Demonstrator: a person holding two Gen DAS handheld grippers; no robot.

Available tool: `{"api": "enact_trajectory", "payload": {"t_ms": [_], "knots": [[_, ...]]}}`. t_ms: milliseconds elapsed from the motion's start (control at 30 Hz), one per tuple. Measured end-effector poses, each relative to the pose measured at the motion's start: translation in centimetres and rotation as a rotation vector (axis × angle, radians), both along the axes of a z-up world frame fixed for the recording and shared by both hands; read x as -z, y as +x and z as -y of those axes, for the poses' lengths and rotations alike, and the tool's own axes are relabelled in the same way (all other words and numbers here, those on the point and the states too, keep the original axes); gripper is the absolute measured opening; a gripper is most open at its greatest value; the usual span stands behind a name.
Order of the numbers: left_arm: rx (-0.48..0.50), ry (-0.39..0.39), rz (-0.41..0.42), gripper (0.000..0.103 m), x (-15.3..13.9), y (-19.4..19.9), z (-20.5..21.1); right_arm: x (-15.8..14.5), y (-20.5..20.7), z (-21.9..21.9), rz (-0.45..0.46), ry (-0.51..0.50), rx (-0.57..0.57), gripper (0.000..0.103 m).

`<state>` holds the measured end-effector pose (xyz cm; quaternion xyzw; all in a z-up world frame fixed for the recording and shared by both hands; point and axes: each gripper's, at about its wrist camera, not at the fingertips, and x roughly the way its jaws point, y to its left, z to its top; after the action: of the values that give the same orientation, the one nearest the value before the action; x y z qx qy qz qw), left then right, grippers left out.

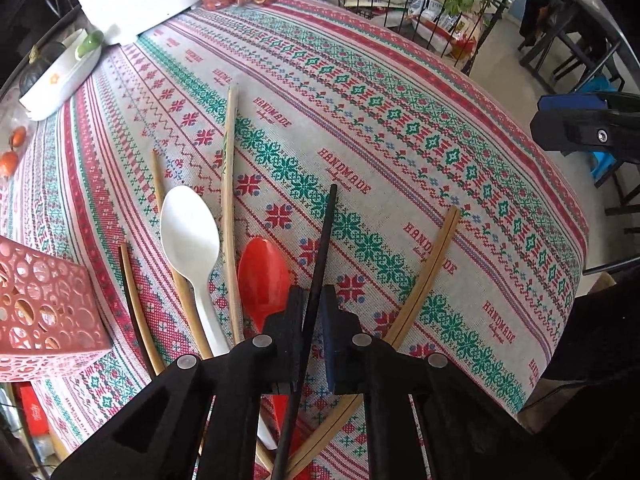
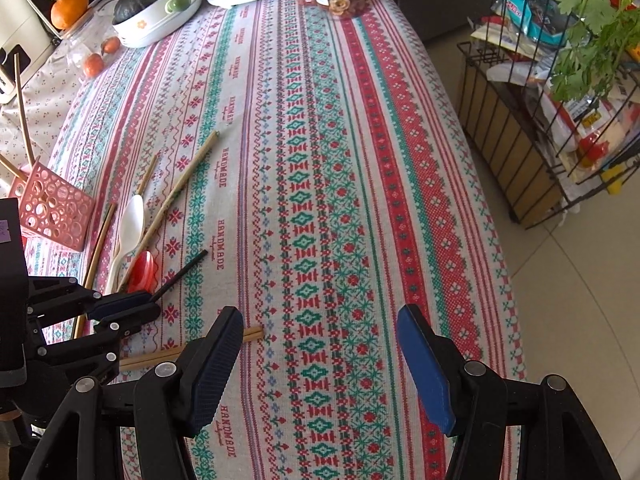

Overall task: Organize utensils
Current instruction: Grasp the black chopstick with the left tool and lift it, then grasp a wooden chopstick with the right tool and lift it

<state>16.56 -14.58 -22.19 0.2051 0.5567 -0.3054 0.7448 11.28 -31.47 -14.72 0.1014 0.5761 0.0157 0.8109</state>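
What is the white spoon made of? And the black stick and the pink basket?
The white spoon looks like plastic: smooth, thin, slightly shiny. The black stick, pinched in the left tool, is matte; plastic or painted wood, I can't tell which. The pink basket looks like moulded plastic, with round holes through its walls.

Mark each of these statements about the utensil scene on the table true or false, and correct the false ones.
1. The left gripper is shut on the black chopstick. True.
2. The right gripper holds a spoon. False: its jaws stand open over the tablecloth with nothing between them.
3. The white spoon lies on the tablecloth beside the red spoon. True.
4. The pink basket is empty. False: wooden chopsticks stick out of it.
5. The black chopstick already stands in the pink basket. False: it is in the left gripper, apart from the basket.
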Motion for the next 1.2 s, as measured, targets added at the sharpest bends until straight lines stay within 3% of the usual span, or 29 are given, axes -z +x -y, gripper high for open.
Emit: {"api": "enact_trajectory", "payload": {"t_ms": [267,700,900,1100,1200], "knots": [[-0.12,-0.07,-0.003,0.008,-0.4,1.6,-0.5,1.1,0.2,-0.5,-0.043,0.029,0.0,0.069],[-0.243,-0.25,0.133,0.005,-9.2,-0.7,-8.1,4.4,0.1,-5.6,-0.169,0.132,-0.039,0.069],[-0.273,-0.305,0.162,0.005,-11.6,-2.9,-11.4,6.4,0.4,-8.8,-0.232,0.123,-0.051,0.069],[-0.293,-0.343,0.173,0.005,-12.9,-4.1,-14.0,6.4,1.0,-10.4,-0.185,0.041,0.012,0.068],[-0.306,-0.356,0.176,0.005,-13.3,-4.5,-15.2,6.4,2.0,-11.3,-0.16,-0.011,0.047,0.061]]}}
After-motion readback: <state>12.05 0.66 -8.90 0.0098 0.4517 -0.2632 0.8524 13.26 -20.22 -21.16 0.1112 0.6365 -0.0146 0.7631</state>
